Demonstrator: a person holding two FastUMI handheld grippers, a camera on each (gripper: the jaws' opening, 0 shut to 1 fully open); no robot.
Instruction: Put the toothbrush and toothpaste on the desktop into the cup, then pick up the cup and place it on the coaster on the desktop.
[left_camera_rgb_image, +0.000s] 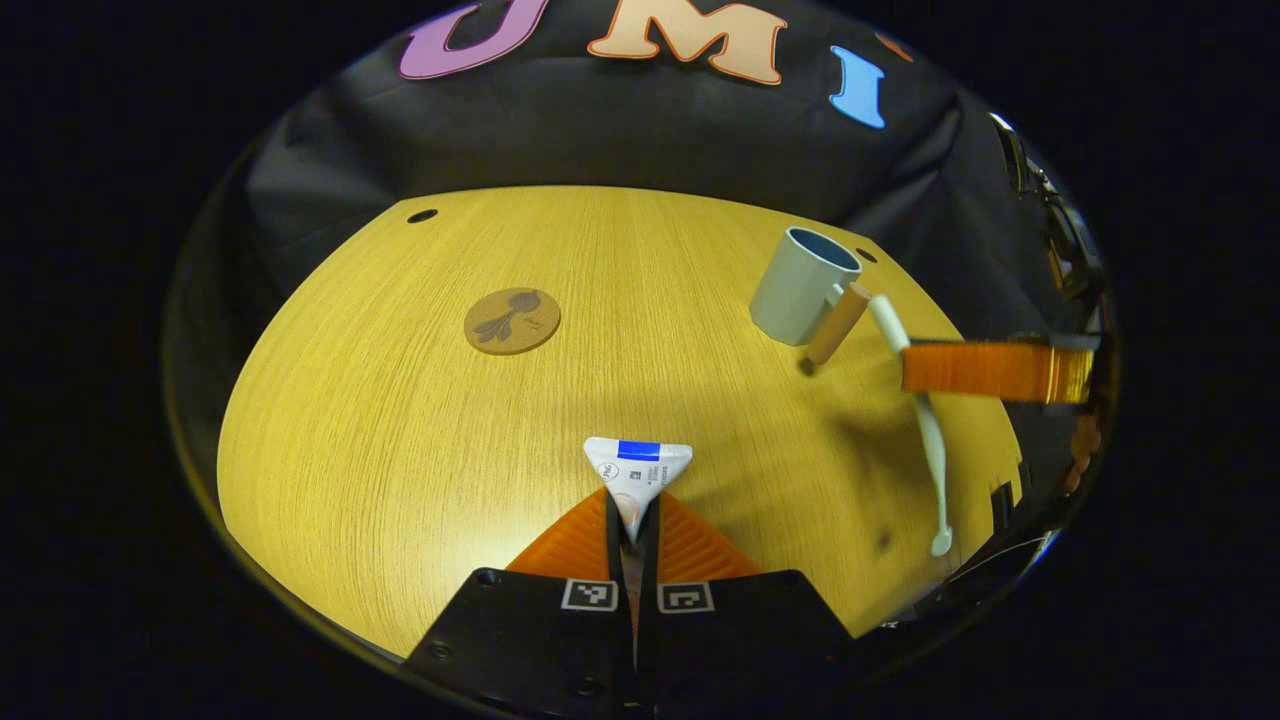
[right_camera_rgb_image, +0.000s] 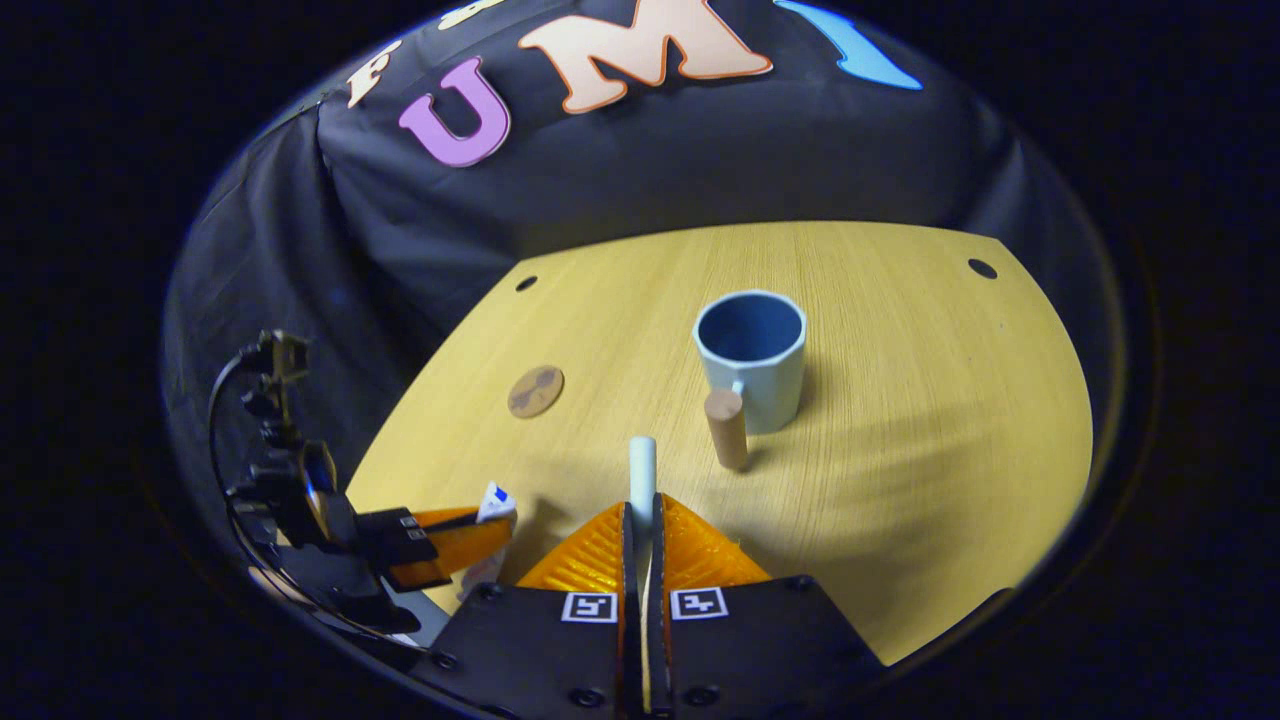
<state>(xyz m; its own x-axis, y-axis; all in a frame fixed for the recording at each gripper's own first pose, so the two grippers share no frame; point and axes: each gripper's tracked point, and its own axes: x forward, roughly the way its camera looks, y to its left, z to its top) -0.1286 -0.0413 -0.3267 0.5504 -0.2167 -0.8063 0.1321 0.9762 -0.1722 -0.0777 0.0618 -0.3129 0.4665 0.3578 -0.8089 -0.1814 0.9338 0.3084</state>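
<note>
My left gripper (left_camera_rgb_image: 633, 500) is shut on a white toothpaste tube (left_camera_rgb_image: 637, 470) with a blue stripe, its flat end pointing forward over the wooden desktop (left_camera_rgb_image: 400, 450). A pale toothbrush (left_camera_rgb_image: 928, 430) is clamped in my right gripper (left_camera_rgb_image: 910, 368) just right of the cup (left_camera_rgb_image: 800, 285). In the right gripper view, the toothbrush's end (right_camera_rgb_image: 641, 468) sticks out of the shut right gripper (right_camera_rgb_image: 640, 510), short of the blue-lined cup (right_camera_rgb_image: 752, 350) and its wooden handle (right_camera_rgb_image: 726, 428). The left gripper (right_camera_rgb_image: 500, 528) with the toothpaste (right_camera_rgb_image: 495, 500) is at the lower left.
A round brown coaster (left_camera_rgb_image: 512, 320) lies flat on the desktop to the left of the cup, seen small as the coaster (right_camera_rgb_image: 535, 390) in the right gripper view. Black cloth walls off the back. Cable holes (left_camera_rgb_image: 422, 215) mark the far corners.
</note>
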